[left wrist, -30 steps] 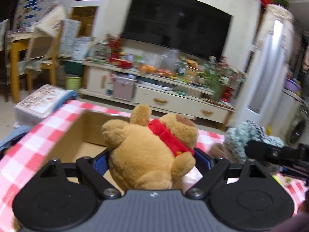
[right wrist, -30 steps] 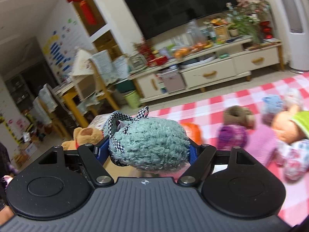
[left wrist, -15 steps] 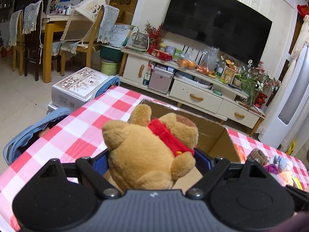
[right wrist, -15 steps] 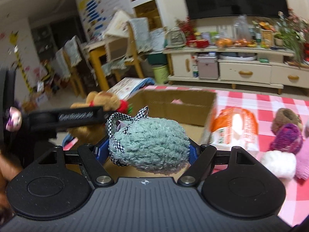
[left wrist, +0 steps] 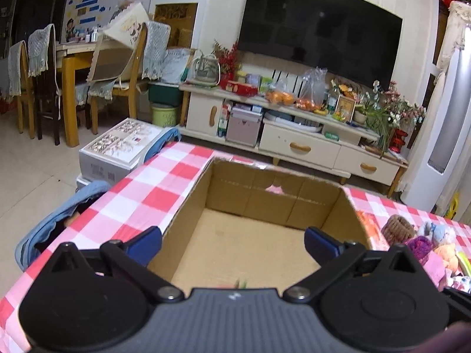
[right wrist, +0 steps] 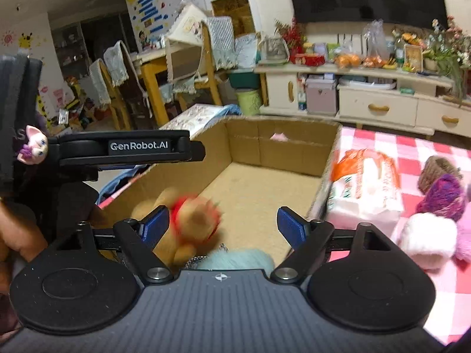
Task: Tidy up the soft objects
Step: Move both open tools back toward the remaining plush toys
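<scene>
An open cardboard box [left wrist: 347,206] stands on the pink checked table; it also shows in the right wrist view [right wrist: 282,147]. My left gripper [left wrist: 232,242] is open and empty above the box's near end. My right gripper [right wrist: 223,225] is open above the same box. A tan teddy bear with a red scarf [right wrist: 188,223], blurred, is in the box's near left corner. A teal fluffy toy [right wrist: 235,260] lies just under my right gripper, mostly hidden by its body. The left gripper's body [right wrist: 123,147] shows at the left of the right wrist view.
More soft toys lie on the table right of the box: brown, purple and orange ones [left wrist: 418,241], a white one [right wrist: 426,239] and a purple one [right wrist: 444,194]. A white and orange tissue pack [right wrist: 368,188] leans by the box's right wall. The table's left edge [left wrist: 44,253] is close.
Both grippers have opened over the box. The teddy bear has left the left gripper and the teal toy has left the right gripper; both are now down in the box.
</scene>
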The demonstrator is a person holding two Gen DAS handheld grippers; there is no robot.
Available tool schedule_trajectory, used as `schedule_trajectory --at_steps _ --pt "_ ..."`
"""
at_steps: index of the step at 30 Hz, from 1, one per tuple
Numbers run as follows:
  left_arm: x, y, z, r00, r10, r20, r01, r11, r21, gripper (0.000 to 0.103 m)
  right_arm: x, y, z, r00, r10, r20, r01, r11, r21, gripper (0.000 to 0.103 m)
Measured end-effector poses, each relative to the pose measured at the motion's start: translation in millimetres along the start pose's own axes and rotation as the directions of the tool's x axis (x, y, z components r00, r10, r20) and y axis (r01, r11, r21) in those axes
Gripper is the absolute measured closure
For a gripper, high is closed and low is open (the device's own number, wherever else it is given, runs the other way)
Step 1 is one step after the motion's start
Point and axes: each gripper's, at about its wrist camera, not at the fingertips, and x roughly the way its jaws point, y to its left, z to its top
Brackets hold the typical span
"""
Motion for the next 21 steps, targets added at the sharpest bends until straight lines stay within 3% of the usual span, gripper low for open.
schedule_trajectory --at_steps 9,21 --pt "-9 -13 2 0.998 -0.051 0.030 0.052 0.999 -0.018 0.001 -31 -18 -15 0.983 -0.150 0.104 0.143 0.987 0.075 0.002" --pt "-13 -53 -6 0.992 -0.122 0.034 0.119 0.990 0.077 0.001 -27 -20 -23 0.956 -0.274 0.109 0.251 0.950 0.183 0.002"
